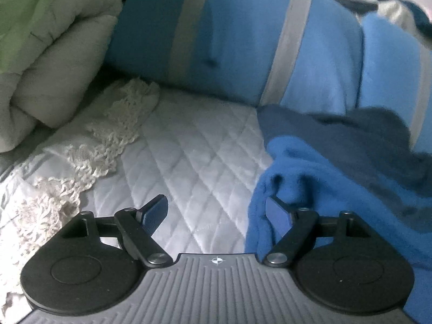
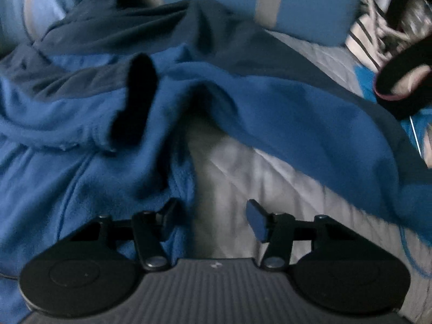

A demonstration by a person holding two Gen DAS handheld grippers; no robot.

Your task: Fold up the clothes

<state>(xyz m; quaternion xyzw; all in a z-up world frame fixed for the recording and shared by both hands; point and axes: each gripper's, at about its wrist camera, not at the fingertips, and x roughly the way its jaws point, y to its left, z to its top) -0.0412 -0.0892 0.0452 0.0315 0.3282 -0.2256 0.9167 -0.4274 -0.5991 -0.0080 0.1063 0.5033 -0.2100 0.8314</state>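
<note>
Both the left tongs (image 1: 216,216) and right tongs (image 2: 213,221) gape wide, empty. The crumpled blue fleece garment (image 2: 81,175) lies rumpled on the quilted white bed (image 1: 189,162), between them. Closing here risks pinching several layers together.

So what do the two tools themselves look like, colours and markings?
Both look alike. The left tool has black hinged linkage arms, blue finger pads, two round black discs and a ribbed grey body bearing a small crosshair mark. The right tool shows the same parts, dimmer.

Blue fleece garment (image 2: 81,189) cut off at left edge.
</note>
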